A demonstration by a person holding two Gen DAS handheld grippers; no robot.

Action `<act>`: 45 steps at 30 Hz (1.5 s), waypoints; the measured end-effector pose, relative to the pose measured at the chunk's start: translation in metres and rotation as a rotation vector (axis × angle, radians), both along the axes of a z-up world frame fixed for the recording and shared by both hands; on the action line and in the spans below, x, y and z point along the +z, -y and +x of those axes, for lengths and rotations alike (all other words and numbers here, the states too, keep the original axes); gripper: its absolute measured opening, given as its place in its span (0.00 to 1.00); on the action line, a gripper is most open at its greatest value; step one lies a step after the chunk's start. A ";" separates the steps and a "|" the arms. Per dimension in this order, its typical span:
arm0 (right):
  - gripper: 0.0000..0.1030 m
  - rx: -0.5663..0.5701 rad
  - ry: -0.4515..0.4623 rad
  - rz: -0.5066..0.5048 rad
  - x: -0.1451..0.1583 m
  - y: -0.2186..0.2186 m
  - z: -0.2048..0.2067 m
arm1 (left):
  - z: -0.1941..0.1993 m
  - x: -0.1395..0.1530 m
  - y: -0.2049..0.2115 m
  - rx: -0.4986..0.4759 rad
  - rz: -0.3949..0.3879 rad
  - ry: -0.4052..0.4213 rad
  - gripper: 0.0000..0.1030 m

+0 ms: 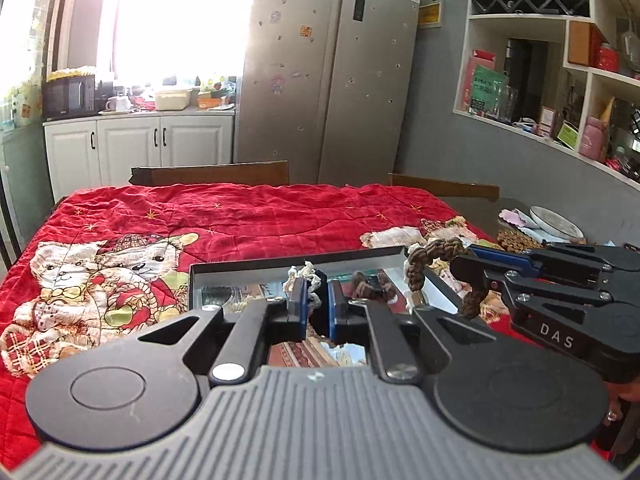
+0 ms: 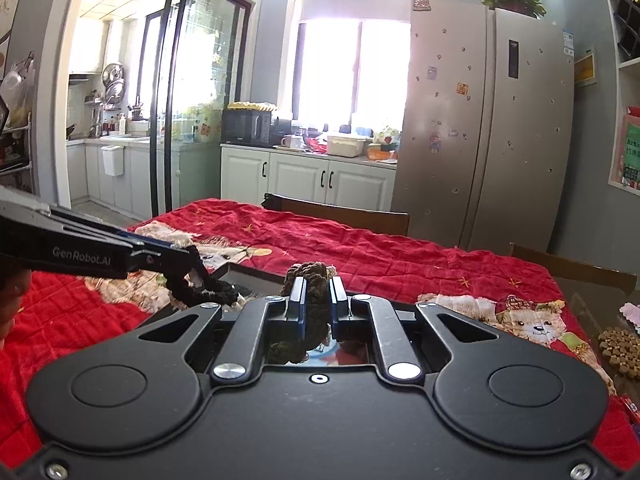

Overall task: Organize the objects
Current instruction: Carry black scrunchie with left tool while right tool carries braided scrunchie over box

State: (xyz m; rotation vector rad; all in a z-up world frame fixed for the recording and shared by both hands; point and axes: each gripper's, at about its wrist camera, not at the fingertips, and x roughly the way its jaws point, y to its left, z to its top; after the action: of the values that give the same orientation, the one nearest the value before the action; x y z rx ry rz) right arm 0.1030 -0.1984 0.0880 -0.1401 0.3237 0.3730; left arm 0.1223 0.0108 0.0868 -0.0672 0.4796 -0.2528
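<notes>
Carefully, with my left gripper [image 1: 318,312] pinched on the dark-and-white braided rope's [image 1: 306,276] end and my right gripper [image 2: 318,304] clamped on its brown end [image 2: 310,280], I lift both evenly above the tray [image 1: 200,276], avoiding snagging its rim.

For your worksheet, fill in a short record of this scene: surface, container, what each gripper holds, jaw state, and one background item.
Surface: red quilt with teddy bears over a table
Container: shallow open box on the quilt
Left gripper: jaws shut on a dark braided cord with white ends
Right gripper: jaws shut on a brown braided cord
Position: both cords are lifted above the box
Background: steel fridge with stickers
</notes>
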 end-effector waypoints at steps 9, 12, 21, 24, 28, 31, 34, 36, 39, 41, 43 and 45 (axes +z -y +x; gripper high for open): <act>0.11 -0.030 -0.036 -0.002 -0.015 -0.009 0.042 | 0.030 -0.001 0.001 0.031 -0.022 0.000 0.12; 0.11 -0.046 -0.050 0.011 -0.019 -0.010 0.055 | 0.040 -0.004 0.001 0.035 -0.033 -0.010 0.12; 0.11 -0.100 -0.075 0.065 -0.027 -0.009 0.093 | 0.064 -0.020 0.002 0.052 -0.041 -0.033 0.12; 0.11 -0.115 -0.091 0.077 -0.033 -0.007 0.104 | 0.071 -0.028 0.002 0.047 -0.046 -0.043 0.12; 0.11 -0.127 -0.126 0.101 -0.046 -0.004 0.118 | 0.079 -0.038 0.002 0.052 -0.038 -0.060 0.12; 0.11 -0.134 -0.150 0.118 -0.055 -0.003 0.128 | 0.083 -0.045 0.002 0.060 -0.037 -0.069 0.12; 0.11 -0.132 -0.172 0.133 -0.062 -0.003 0.134 | 0.088 -0.052 0.002 0.065 -0.039 -0.086 0.12; 0.11 -0.132 -0.183 0.135 -0.066 -0.004 0.138 | 0.091 -0.055 0.001 0.066 -0.039 -0.091 0.12; 0.11 -0.136 -0.201 0.137 -0.073 -0.006 0.143 | 0.094 -0.057 0.000 0.068 -0.045 -0.094 0.12; 0.11 -0.140 -0.212 0.139 -0.077 -0.006 0.147 | 0.096 -0.059 0.000 0.068 -0.047 -0.095 0.12; 0.11 -0.142 -0.216 0.134 -0.079 -0.007 0.150 | 0.098 -0.062 0.000 0.072 -0.045 -0.099 0.12; 0.11 -0.145 -0.217 0.124 -0.081 -0.009 0.152 | 0.101 -0.064 -0.001 0.074 -0.045 -0.106 0.12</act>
State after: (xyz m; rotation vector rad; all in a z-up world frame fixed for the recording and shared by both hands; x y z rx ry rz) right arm 0.2554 -0.1891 0.0072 0.0459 0.5210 0.2643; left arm 0.2233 0.0121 0.0224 -0.1429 0.5760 -0.1880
